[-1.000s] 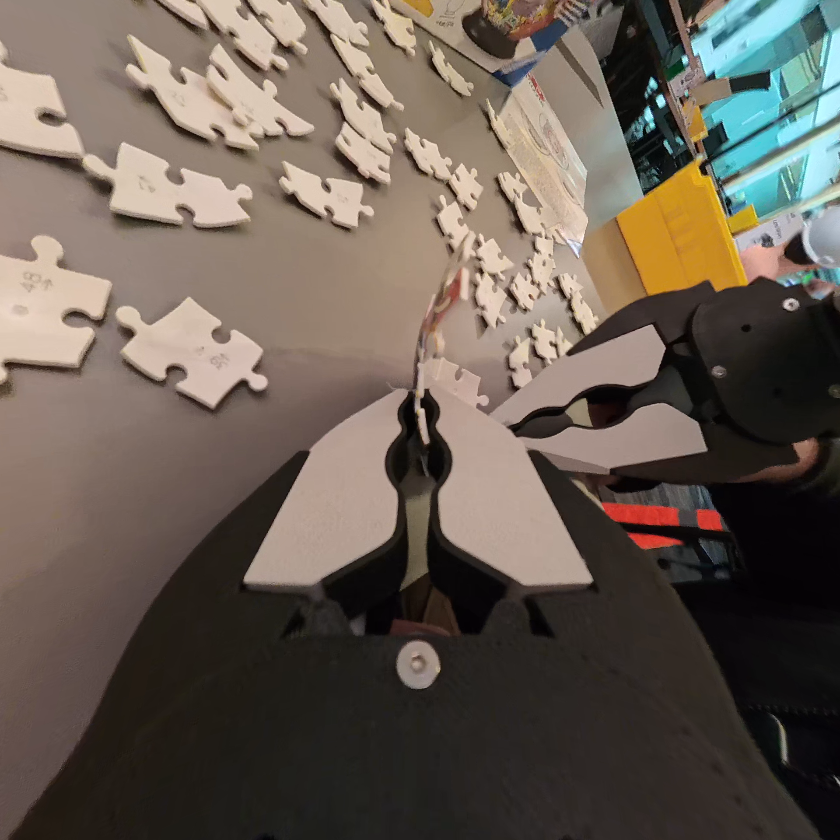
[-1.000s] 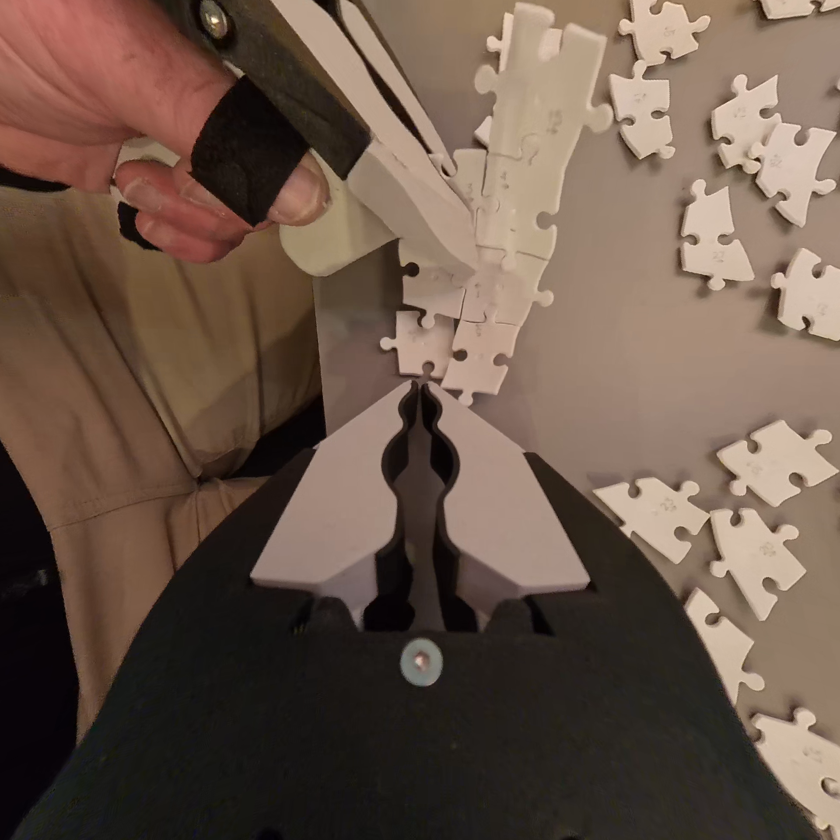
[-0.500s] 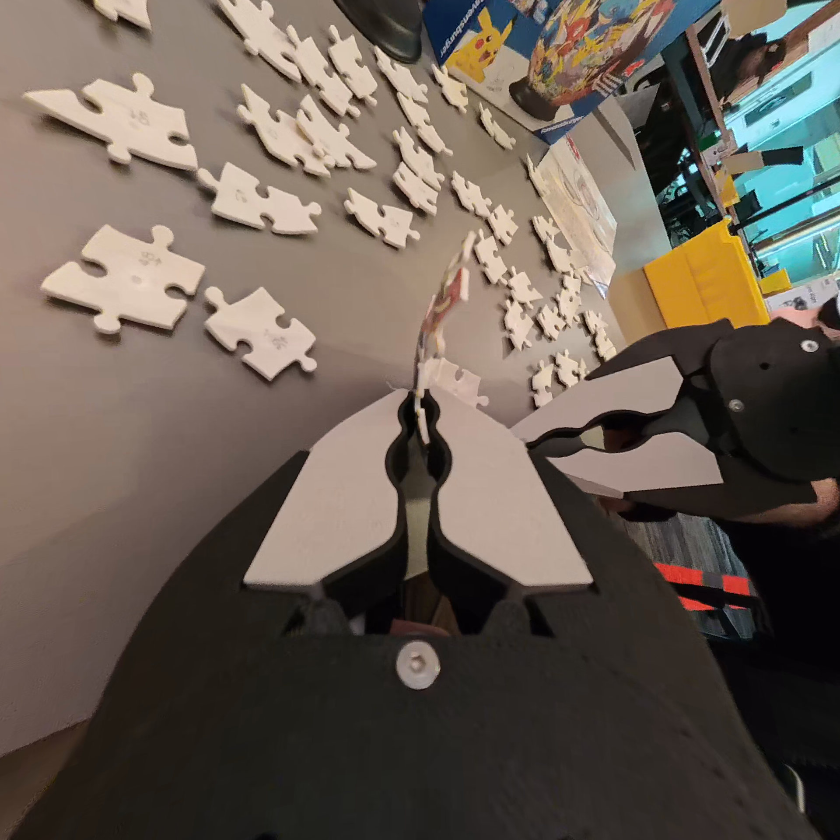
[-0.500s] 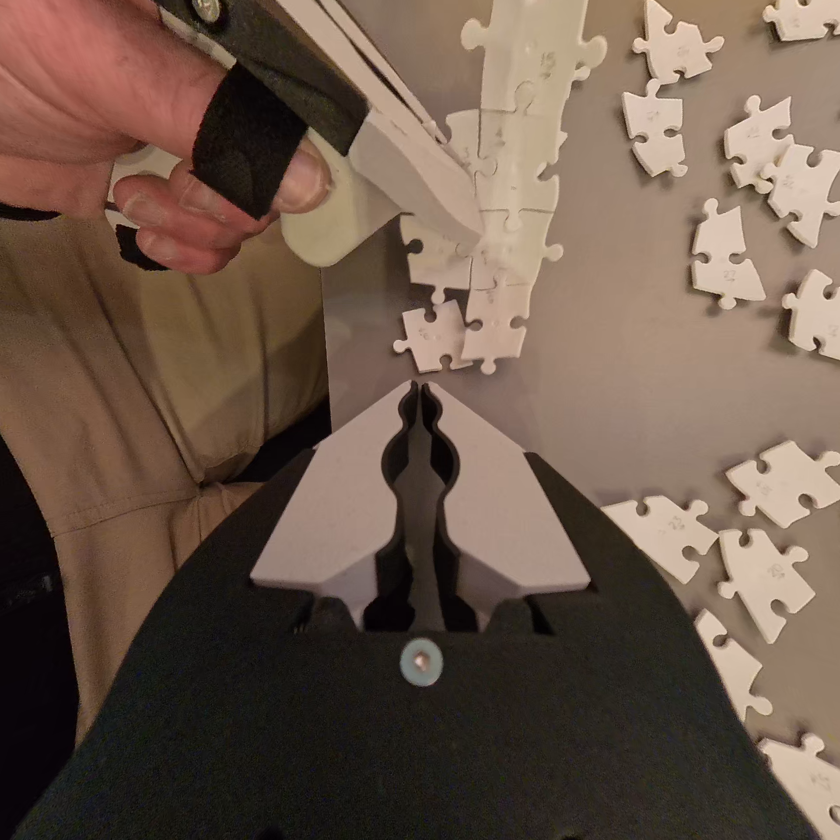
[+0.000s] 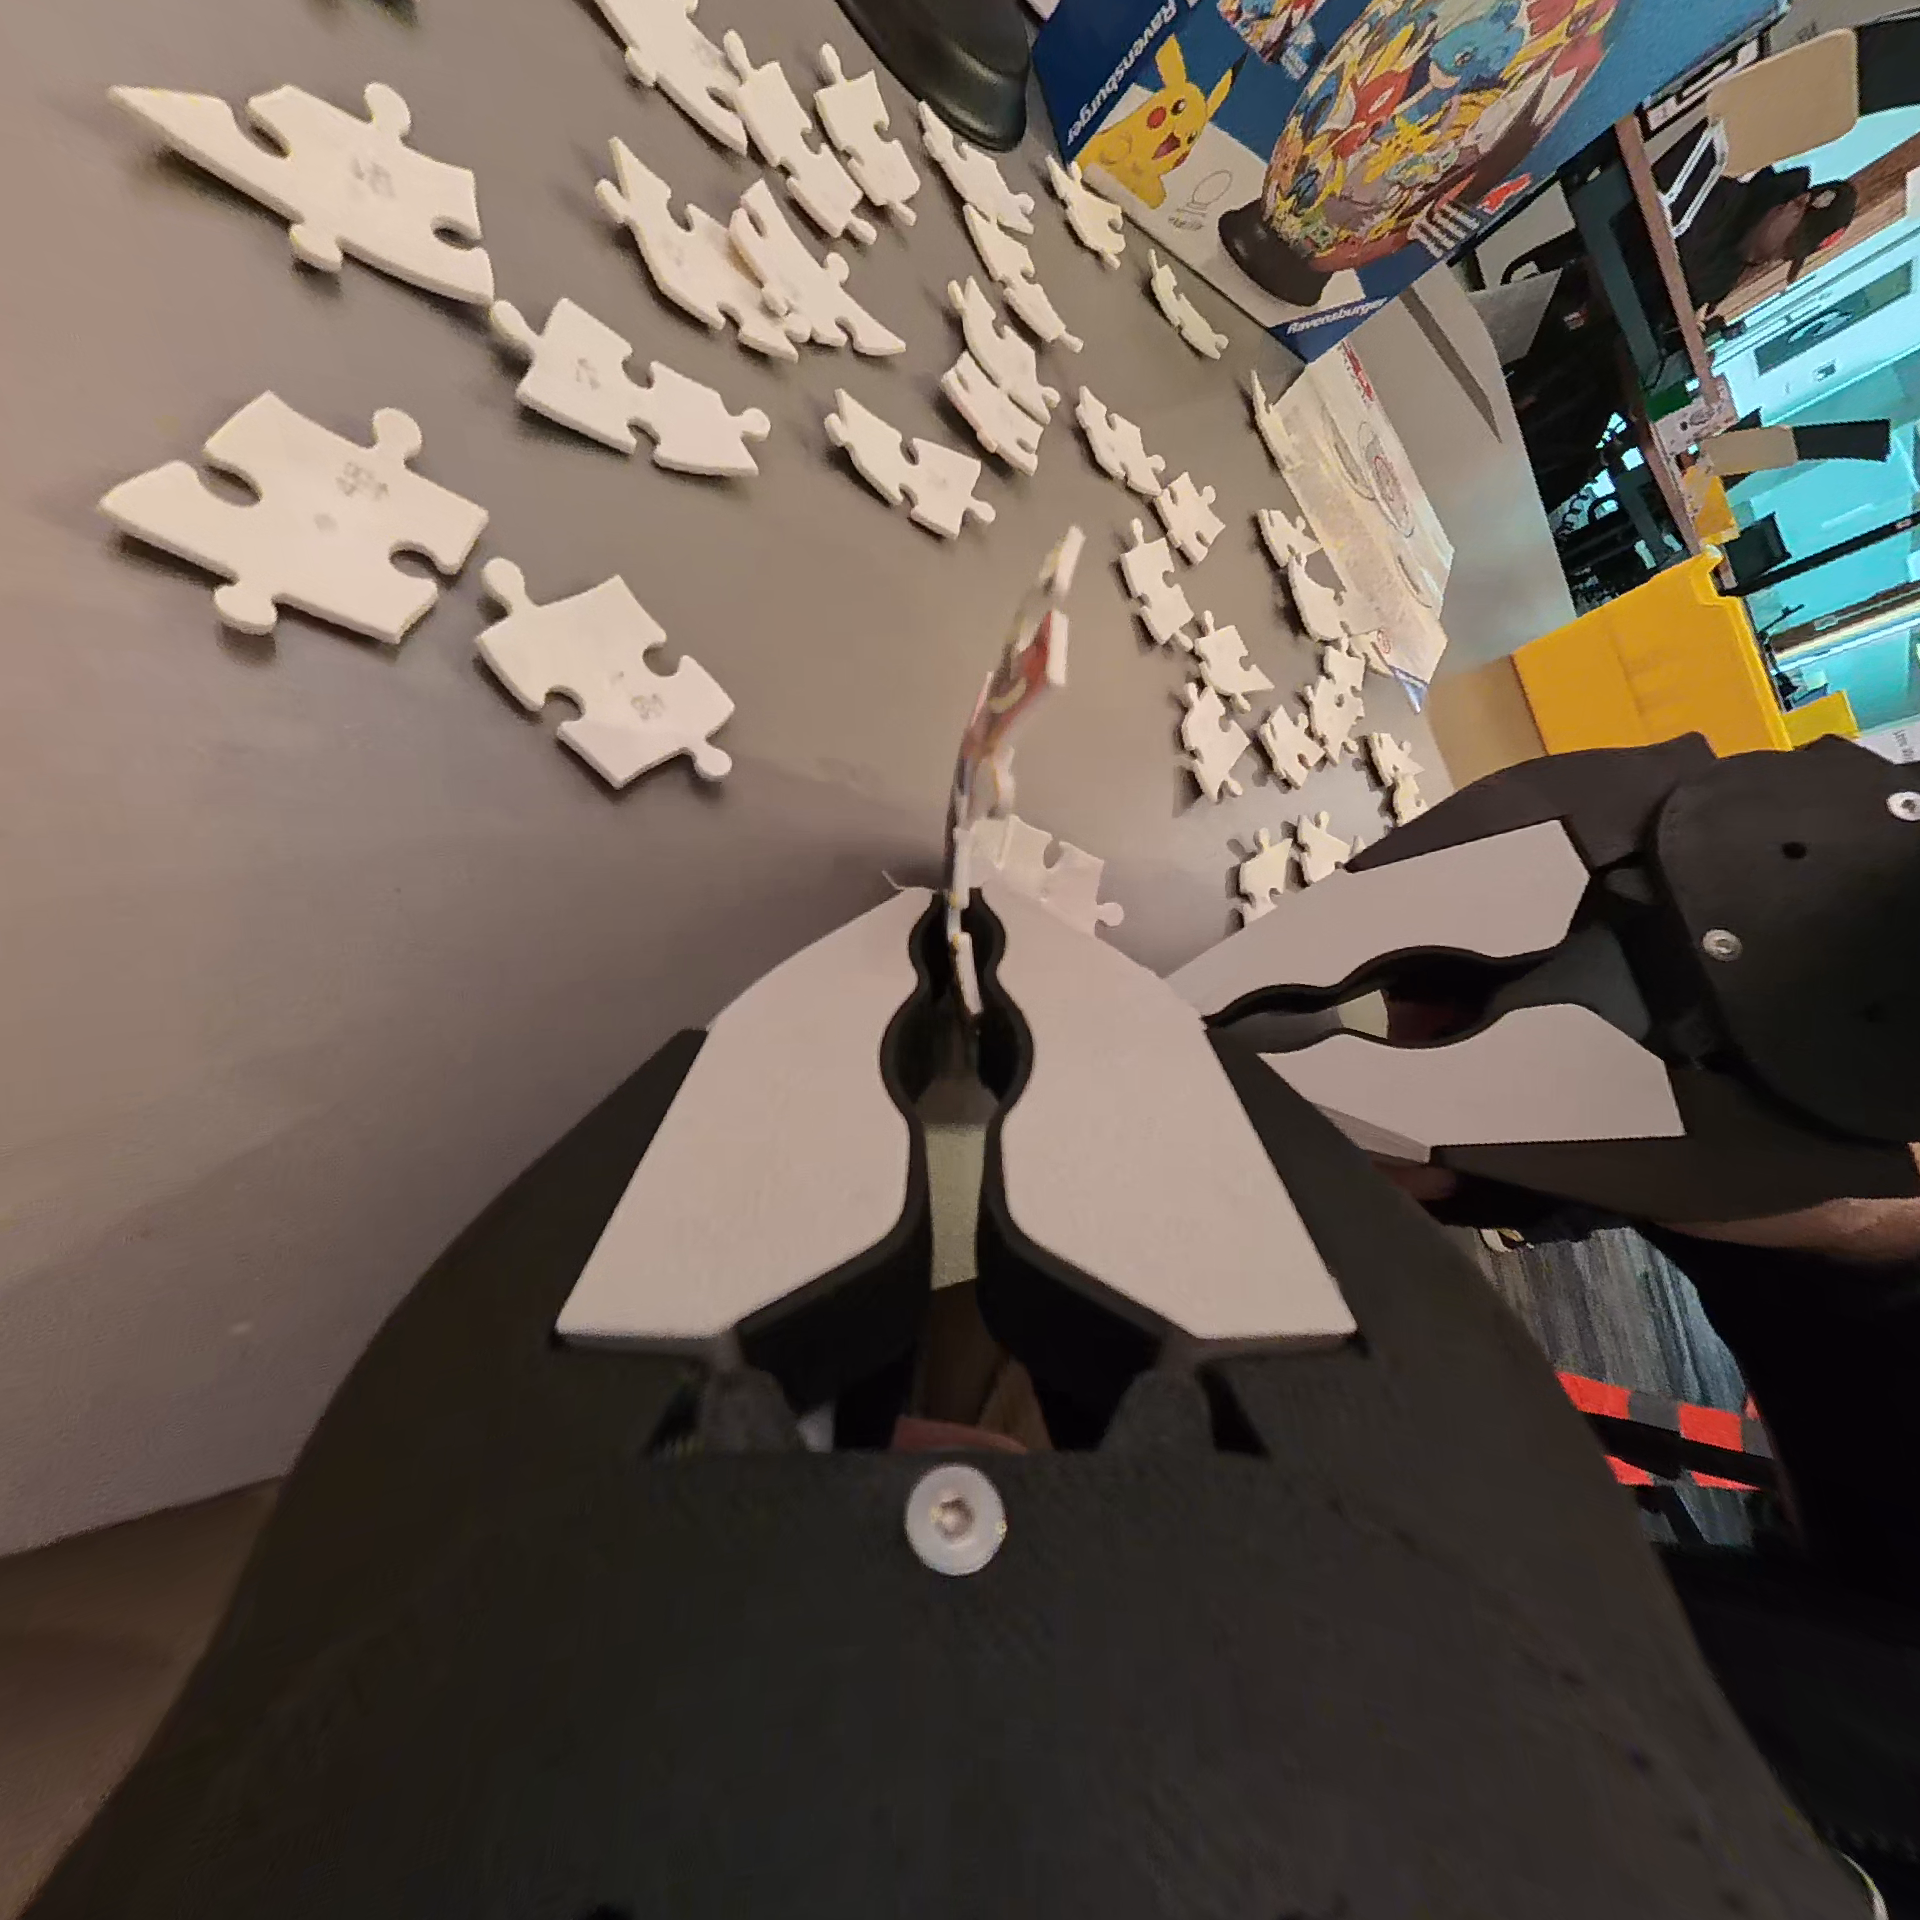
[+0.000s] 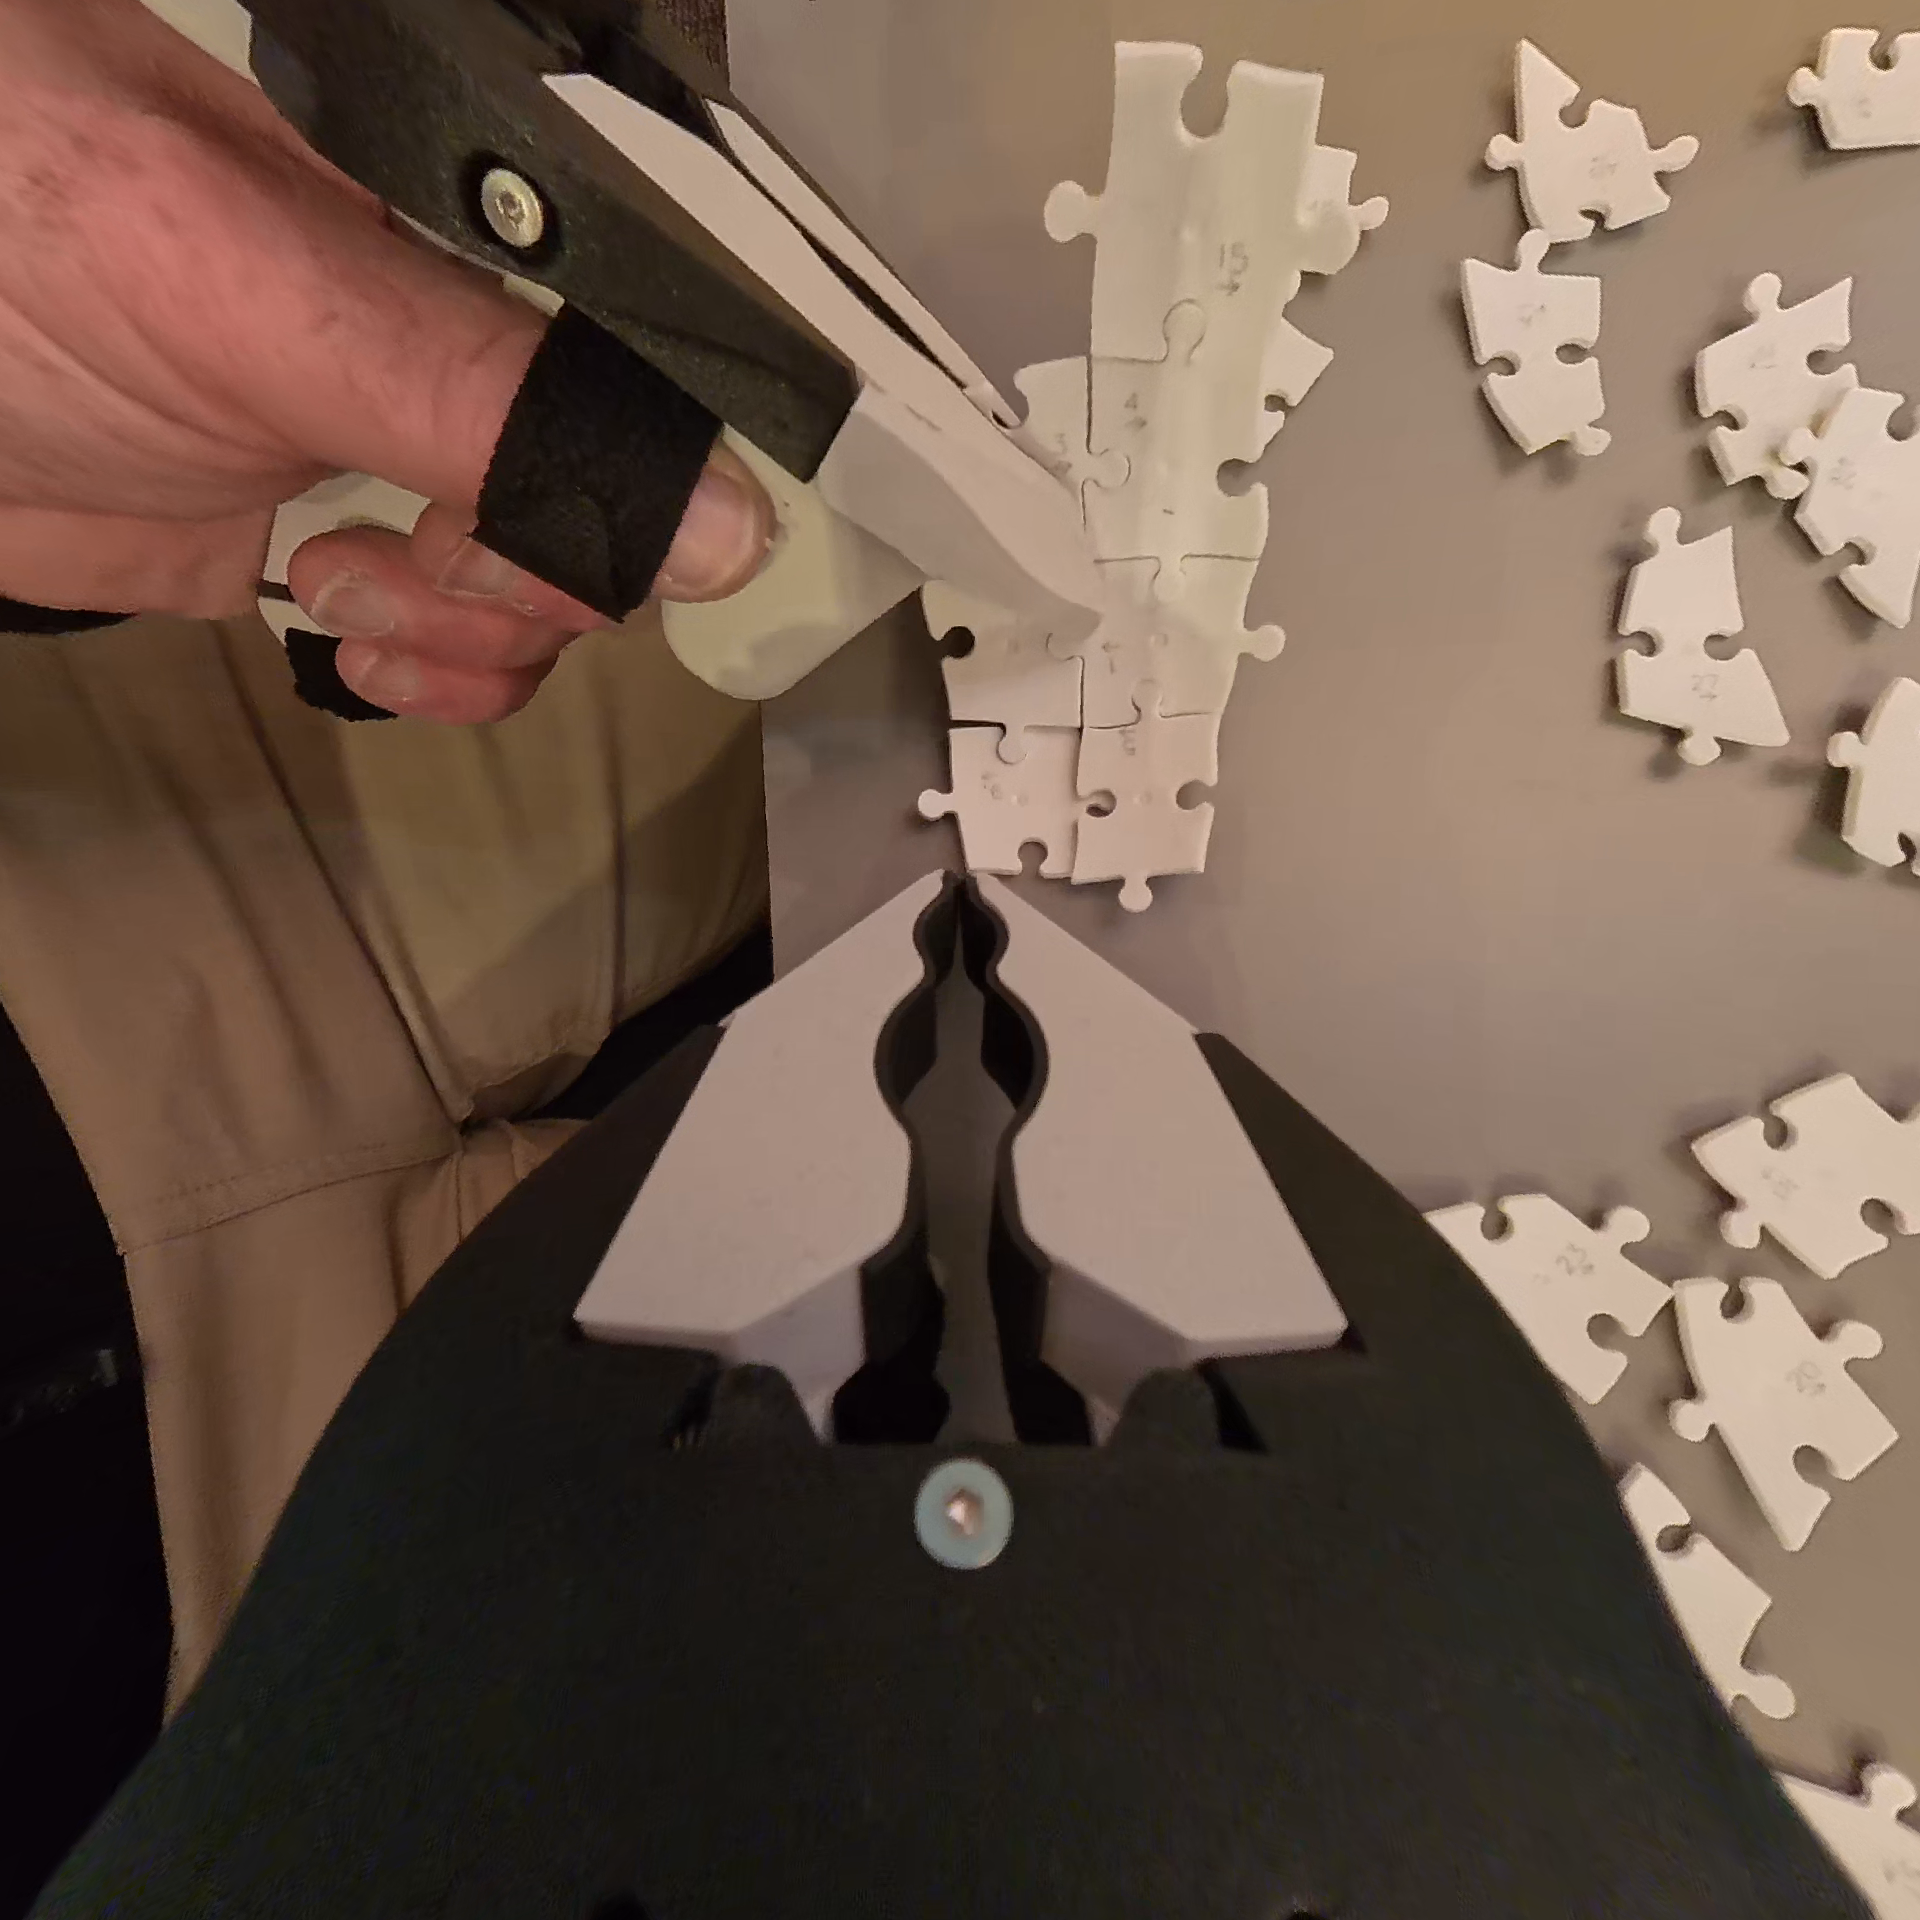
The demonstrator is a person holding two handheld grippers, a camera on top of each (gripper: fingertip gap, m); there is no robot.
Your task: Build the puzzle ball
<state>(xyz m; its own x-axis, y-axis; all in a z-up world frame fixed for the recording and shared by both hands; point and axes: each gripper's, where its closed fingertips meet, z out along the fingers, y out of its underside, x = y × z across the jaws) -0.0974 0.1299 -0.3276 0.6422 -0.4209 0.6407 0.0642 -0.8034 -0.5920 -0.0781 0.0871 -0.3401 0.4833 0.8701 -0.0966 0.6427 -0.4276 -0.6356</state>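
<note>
L wrist view: left gripper [image 5: 961,920] is clamped on the edge of a joined puzzle section [image 5: 1013,686], held edge-on above the grey bench [image 5: 312,935]; loose white pieces [image 5: 603,675] lie beyond. Right gripper [image 5: 1210,1013] sits just right.

R wrist view: right gripper [image 6: 956,883], fingers together w/ nothing between, sits near the section's [image 6: 1153,582] near edge; left gripper [image 6: 1081,613] pinches its left side.

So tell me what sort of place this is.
Probably a workshop or lab space with a puzzle laid out on it. A grey table holds scattered white puzzle pieces and the puzzle's box; behind it stand a yellow bin and shelving.
</note>
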